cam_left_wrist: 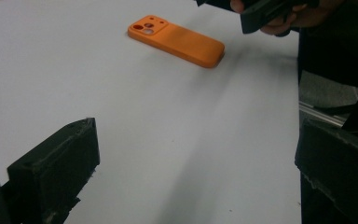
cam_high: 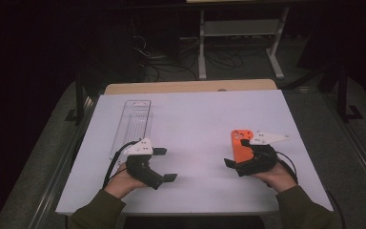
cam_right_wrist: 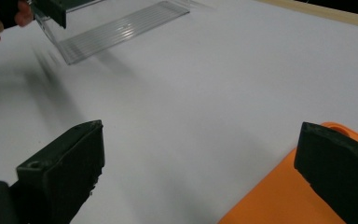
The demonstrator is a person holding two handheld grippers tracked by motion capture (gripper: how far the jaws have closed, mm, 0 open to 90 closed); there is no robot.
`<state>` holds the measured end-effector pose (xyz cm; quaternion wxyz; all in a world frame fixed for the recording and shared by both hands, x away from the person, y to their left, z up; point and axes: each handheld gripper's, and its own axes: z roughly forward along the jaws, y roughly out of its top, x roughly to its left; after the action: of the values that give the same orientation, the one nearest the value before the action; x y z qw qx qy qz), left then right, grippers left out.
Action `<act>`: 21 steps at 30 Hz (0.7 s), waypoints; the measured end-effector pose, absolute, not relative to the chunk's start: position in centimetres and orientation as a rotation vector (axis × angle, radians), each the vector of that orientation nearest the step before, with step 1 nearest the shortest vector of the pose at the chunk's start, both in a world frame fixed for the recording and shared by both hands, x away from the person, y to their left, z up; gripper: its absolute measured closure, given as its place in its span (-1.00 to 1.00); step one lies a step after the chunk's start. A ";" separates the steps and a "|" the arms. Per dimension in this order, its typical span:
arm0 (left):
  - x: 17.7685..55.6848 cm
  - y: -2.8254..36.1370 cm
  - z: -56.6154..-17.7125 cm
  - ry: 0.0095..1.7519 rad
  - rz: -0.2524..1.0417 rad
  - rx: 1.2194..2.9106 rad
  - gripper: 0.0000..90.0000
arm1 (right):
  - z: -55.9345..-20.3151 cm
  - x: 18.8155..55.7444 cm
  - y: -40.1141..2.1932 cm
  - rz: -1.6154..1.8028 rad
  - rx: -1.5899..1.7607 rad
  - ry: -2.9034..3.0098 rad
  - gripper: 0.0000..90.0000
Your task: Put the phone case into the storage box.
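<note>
Both grippers hover w/ jaws spread & empty, the right gripper (cam_high: 233, 155) just over the near end of the orange phone case (cam_high: 241, 143) lying flat on the table's right; best to lower squarely & pinch its long edges, while the left gripper (cam_high: 164, 164) waits by the clear tray (cam_high: 132, 125).

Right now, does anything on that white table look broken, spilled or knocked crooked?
Nothing stands out. The orange phone case lies flat on the white table by the right claw, and the clear plastic tray lies flat beside the left claw. Both claws are open and hold nothing.
</note>
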<state>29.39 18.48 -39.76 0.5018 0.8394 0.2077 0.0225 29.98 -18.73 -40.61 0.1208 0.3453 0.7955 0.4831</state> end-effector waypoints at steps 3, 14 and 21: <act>29.4 18.0 -39.8 0.500 0.050 2.039 -1.00 | -40.5 30.4 -18.8 1.410 1.013 2.318 -0.98; 30.1 16.3 -40.1 0.489 0.062 2.041 -1.00 | -39.6 32.0 -18.7 1.398 1.028 2.314 -0.98; 30.3 15.2 -40.2 0.467 0.072 2.061 -1.00 | -39.3 33.0 -18.2 1.347 1.035 2.383 -0.98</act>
<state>30.26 15.17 -40.19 0.4914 0.8489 0.1924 0.0296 33.01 -18.25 -39.26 0.1076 0.3516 0.8095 0.4577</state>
